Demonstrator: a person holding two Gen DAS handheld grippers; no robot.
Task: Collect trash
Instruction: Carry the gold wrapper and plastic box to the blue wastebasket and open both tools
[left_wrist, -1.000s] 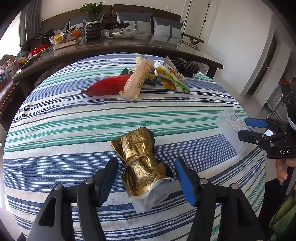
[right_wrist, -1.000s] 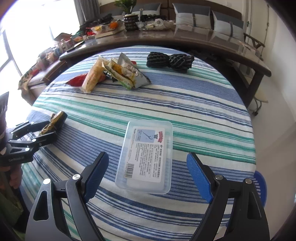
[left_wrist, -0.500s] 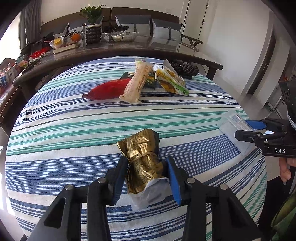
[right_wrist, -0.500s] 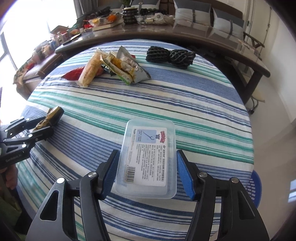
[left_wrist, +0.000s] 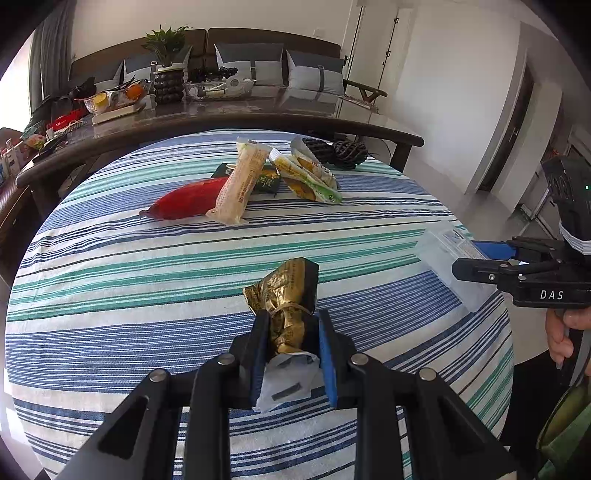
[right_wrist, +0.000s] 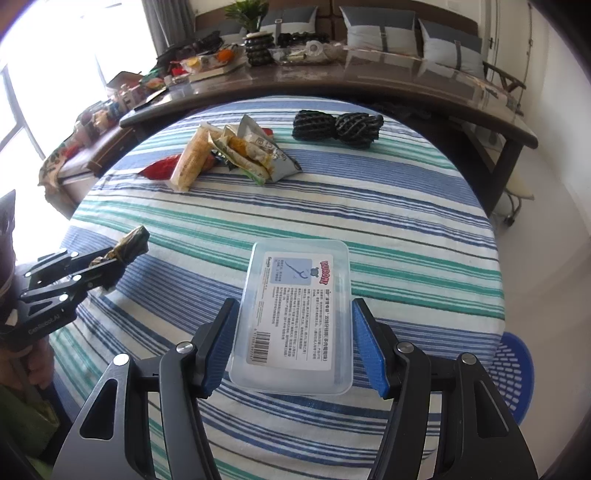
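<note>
Left gripper (left_wrist: 290, 354): jaws nearly together and closing, blue pads pressed on both sides of the gold wrapper (left_wrist: 286, 295), gripped at its pinched waist; a thin band ran round that waist. Wrapper was crinkled metallic foil, top flared open with a dark inner side, a white paper-like flap hanging out below the pads. It sat at the near part of the table (left_wrist: 110, 280), whether lifted off the cloth or not, can't tell

Right gripper (right_wrist: 293, 343): jaws about half open, blue ribbed pads against the two long sides of the box (right_wrist: 295, 314), holding it. Box was clear, rigid plastic, rectangular with rounded corners, white printed label and barcode on top; near end raised toward the camera, far end over the cloth near the table's right edge

Table was round, covered with a woven cloth striped blue, green and white

Far side of the table, a loose pile: red pouch (left_wrist: 184, 201), smooth and glossy; beige pack (left_wrist: 240, 184), long and tube-like, lying across the pouch's end; yellow-green wrappers (left_wrist: 306, 177), flat, crumpled, torn open; a dark green packet (left_wrist: 267, 181) partly under them. Beside the pile, black mesh (right_wrist: 338, 125), two netted bundles touching each other

Blue basket (right_wrist: 513, 369), perforated plastic, on the floor past the table's right edge
</note>
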